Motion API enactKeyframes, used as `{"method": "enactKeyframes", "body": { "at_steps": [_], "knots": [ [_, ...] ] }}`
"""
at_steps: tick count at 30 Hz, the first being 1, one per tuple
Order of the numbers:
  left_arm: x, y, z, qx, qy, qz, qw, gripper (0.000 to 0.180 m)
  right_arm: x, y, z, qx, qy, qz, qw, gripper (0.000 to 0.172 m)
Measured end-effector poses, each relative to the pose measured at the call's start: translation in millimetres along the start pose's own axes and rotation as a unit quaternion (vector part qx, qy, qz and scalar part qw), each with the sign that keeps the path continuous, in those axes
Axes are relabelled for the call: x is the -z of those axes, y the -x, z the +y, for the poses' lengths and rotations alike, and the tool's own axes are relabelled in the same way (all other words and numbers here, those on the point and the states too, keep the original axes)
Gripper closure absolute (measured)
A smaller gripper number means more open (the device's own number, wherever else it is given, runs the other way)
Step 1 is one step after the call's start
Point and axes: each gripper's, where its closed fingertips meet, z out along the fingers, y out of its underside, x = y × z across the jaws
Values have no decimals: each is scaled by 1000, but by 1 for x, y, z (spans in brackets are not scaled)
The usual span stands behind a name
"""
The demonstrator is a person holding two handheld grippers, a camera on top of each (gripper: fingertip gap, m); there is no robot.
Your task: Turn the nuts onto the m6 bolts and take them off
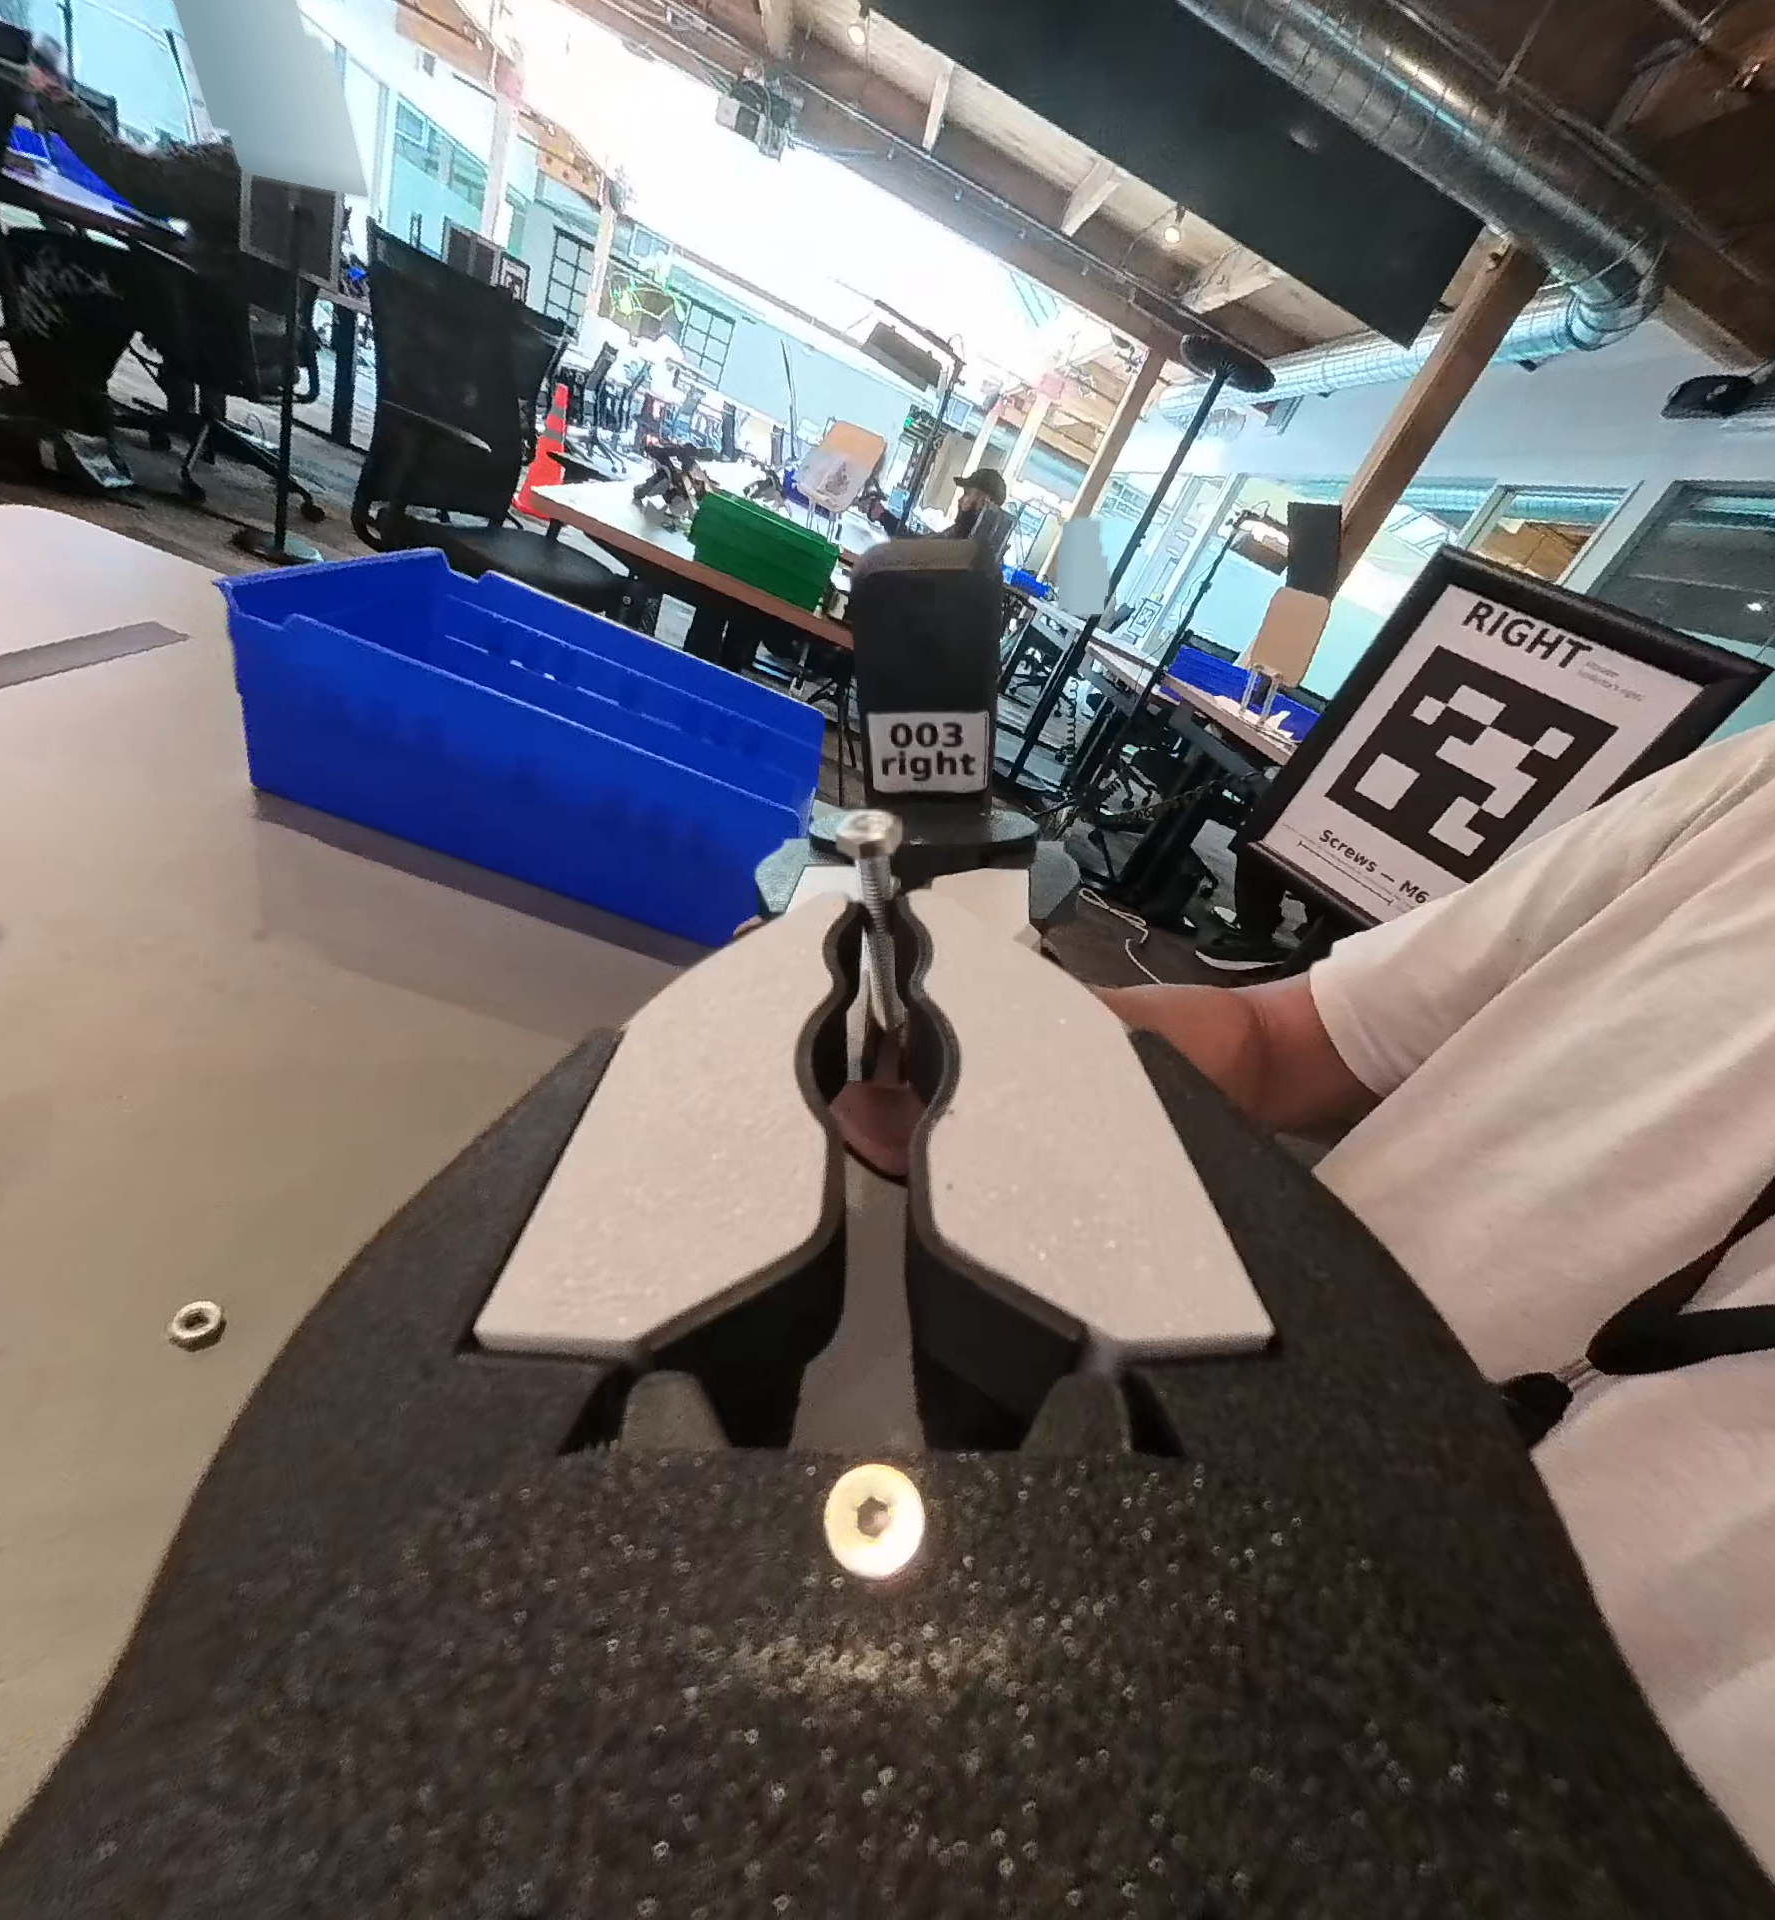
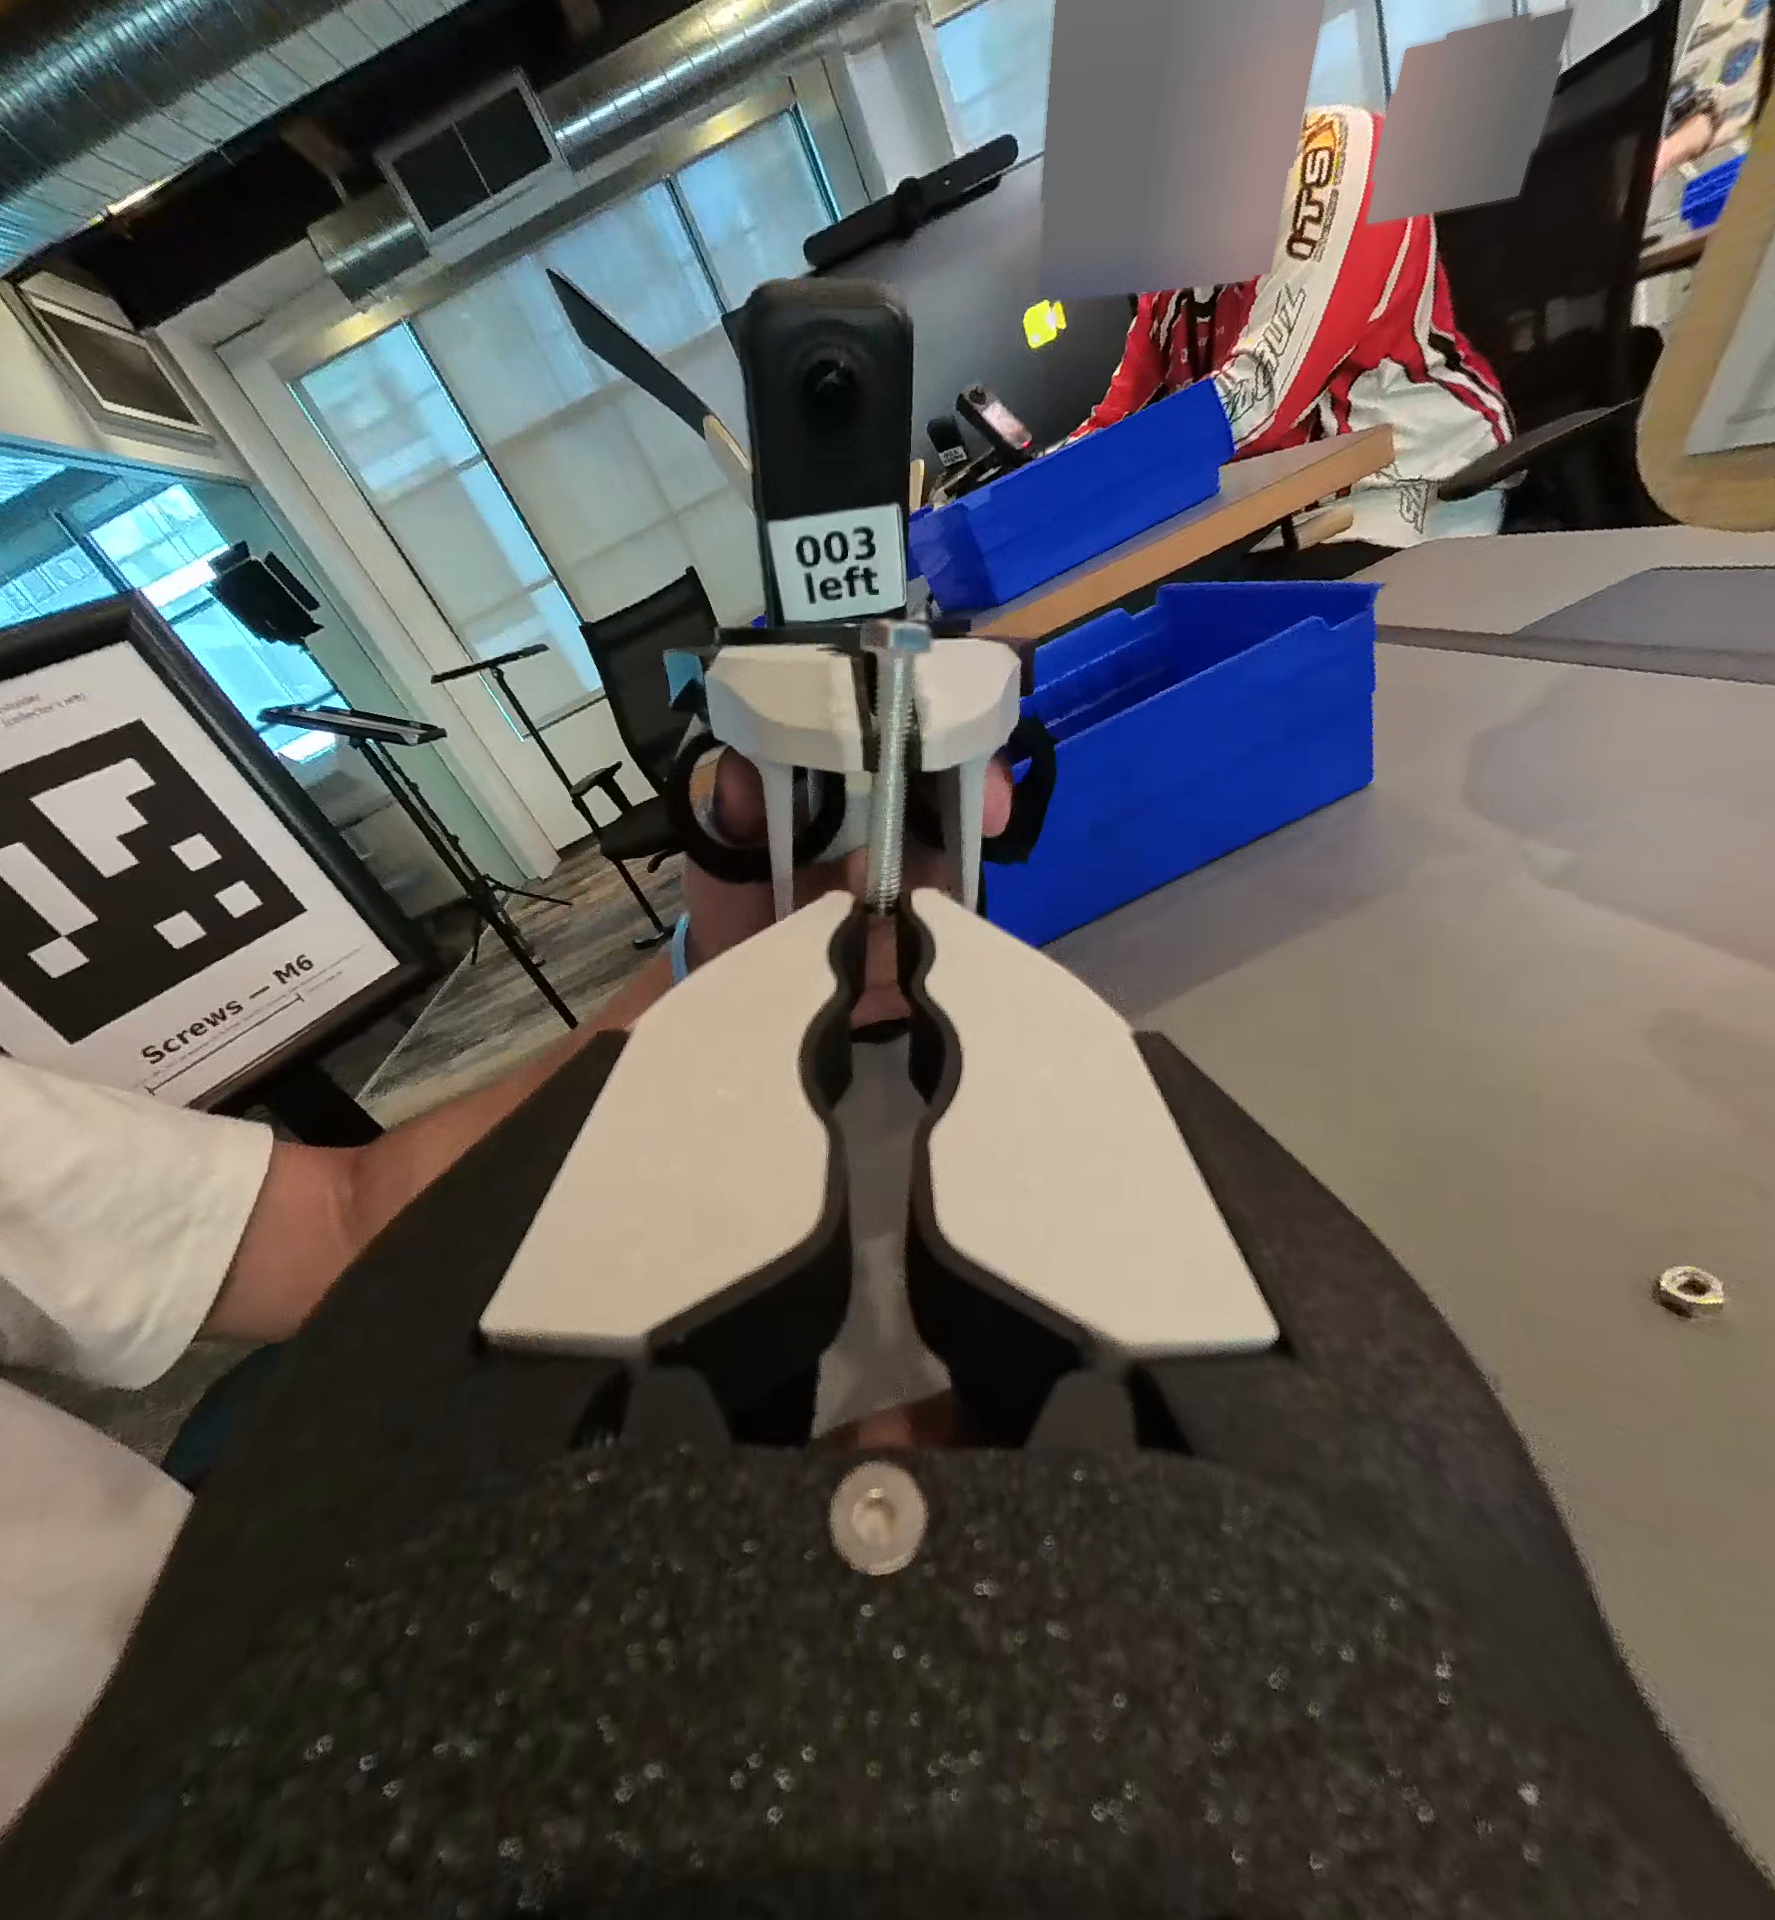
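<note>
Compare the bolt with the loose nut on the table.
The bolt is long and threaded with a hex head; the nut is a small ring. The bolt is held off the table in the left gripper's jaws; the nut lies flat and free on the table. Both are silvery metal.

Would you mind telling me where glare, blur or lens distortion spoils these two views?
Left wrist view: windows blown out white, table edge bowed by the wide lens, bolt sharp. Right wrist view: bolt slightly soft, nut clear, frame edges curved.
</note>
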Motion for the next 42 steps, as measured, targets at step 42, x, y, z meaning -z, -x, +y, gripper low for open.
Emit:
{"method": "enactKeyframes", "body": {
  "at_steps": [42],
  "knots": [
    [7,-3,26,-54,546,30,835,170,14,3,22,55,36,-22,998,167]
  ]
}}
